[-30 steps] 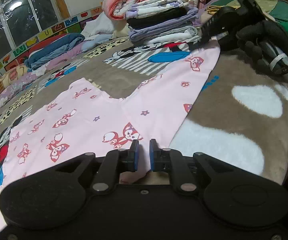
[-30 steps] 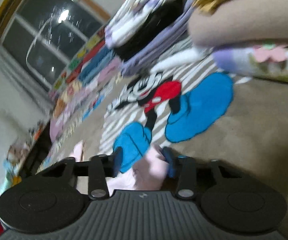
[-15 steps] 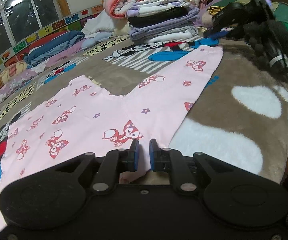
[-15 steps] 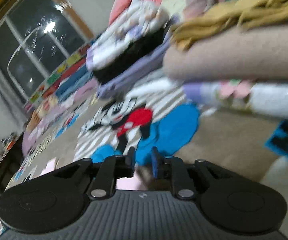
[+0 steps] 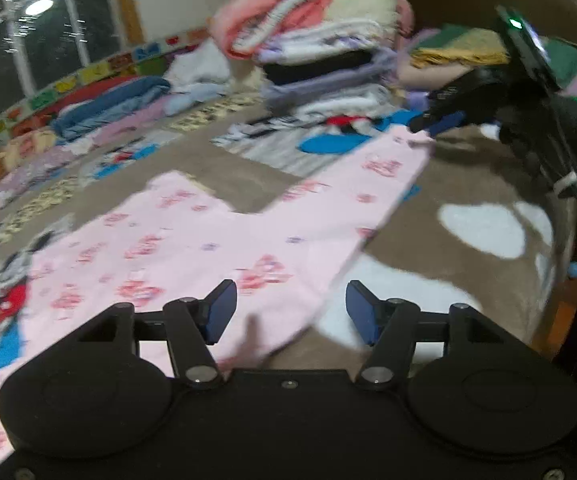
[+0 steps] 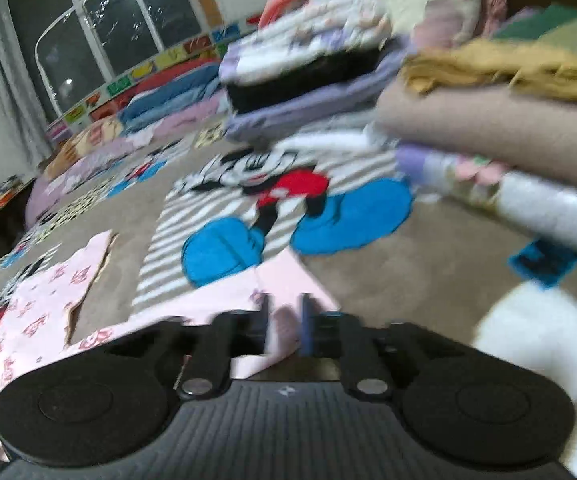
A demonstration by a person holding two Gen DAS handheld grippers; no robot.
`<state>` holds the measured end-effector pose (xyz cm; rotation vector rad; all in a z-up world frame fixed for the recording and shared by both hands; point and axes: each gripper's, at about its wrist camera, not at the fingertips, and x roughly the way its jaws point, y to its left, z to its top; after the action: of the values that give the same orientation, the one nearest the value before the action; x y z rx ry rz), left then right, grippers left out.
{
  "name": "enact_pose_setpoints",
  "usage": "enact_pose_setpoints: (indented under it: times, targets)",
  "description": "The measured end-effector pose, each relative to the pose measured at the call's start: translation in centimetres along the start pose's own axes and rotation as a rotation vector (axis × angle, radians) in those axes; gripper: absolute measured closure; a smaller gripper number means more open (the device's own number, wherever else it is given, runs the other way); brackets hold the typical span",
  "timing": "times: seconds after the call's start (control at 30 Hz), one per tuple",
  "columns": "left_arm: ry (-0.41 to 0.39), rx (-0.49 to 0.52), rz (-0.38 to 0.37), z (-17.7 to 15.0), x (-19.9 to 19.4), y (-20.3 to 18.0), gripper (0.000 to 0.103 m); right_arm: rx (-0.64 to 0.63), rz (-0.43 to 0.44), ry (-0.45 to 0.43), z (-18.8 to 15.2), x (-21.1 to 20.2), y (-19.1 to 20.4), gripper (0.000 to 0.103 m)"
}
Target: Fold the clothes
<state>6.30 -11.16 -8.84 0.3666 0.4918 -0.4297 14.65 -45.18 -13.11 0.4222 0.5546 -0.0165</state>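
Observation:
Pink patterned pants (image 5: 192, 240) lie spread flat on the brown cartoon blanket (image 5: 460, 184). My left gripper (image 5: 290, 312) hovers open over the near end of the pants, and the cloth lies loose under its blue pads (image 5: 220, 312). A black-gloved hand (image 5: 544, 128) holds my right gripper (image 5: 440, 122) at the far leg end. In the right wrist view, my right gripper (image 6: 285, 322) is shut on the hem of the pink pants (image 6: 280, 280), with cloth pinched between its fingers. Both views are motion-blurred.
Tall stacks of folded clothes and blankets (image 5: 328, 60) stand at the back, very close to the right gripper (image 6: 488, 120). More folded bedding (image 5: 104, 108) lines the window side. The bed's edge (image 5: 560, 280) drops off on the right.
My left gripper has opened and let go of the near end of the pants. My right gripper closed on the far leg hem and has swung level.

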Motion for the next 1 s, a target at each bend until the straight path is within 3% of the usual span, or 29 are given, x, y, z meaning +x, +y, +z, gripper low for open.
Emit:
enact_pose_setpoints:
  times: [0.1,0.2,0.3,0.47,0.57,0.63,0.7,0.77,0.87,1.0]
  targets:
    - [0.010,-0.061,0.102,-0.8,-0.7,3.3,0.045,-0.033,0.045,-0.055,-0.2,-0.8,2.1,0.067]
    - [0.026,-0.134,0.197,-2.0,-1.2,6.8,0.055,-0.181,0.171,-0.071,-1.3,-1.6,7.8,0.067]
    - [0.092,-0.153,0.177,-3.1,-0.6,7.9,0.057,-0.380,0.318,-0.045,-3.7,-2.2,14.8,0.069]
    - [0.189,-0.157,0.136,-4.9,0.4,8.8,0.057,-0.621,0.479,0.070,-8.7,-1.8,23.6,0.071]
    - [0.195,-0.155,0.095,-4.8,-0.2,9.1,0.057,-0.886,0.429,0.279,-12.2,-0.6,26.5,0.067]
    - [0.173,-0.199,0.075,-4.5,-1.1,10.3,0.057,-0.878,0.459,0.300,-11.1,-1.2,26.3,0.068]
    - [0.151,-0.248,0.071,-4.3,-1.6,11.6,0.057,-0.750,0.541,0.325,-8.6,-1.4,25.2,0.068]
    - [0.135,-0.307,0.088,-4.3,-1.6,13.2,0.057,-0.618,0.576,0.299,-6.5,-1.1,24.0,0.068]
    - [0.122,-0.351,0.122,-3.9,-0.4,15.3,0.057,-0.528,0.568,0.227,-4.7,0.4,22.9,0.067]
    - [0.124,-0.312,0.133,-2.3,2.2,17.7,0.057,-0.628,0.543,0.188,-4.1,4.0,25.6,0.068]
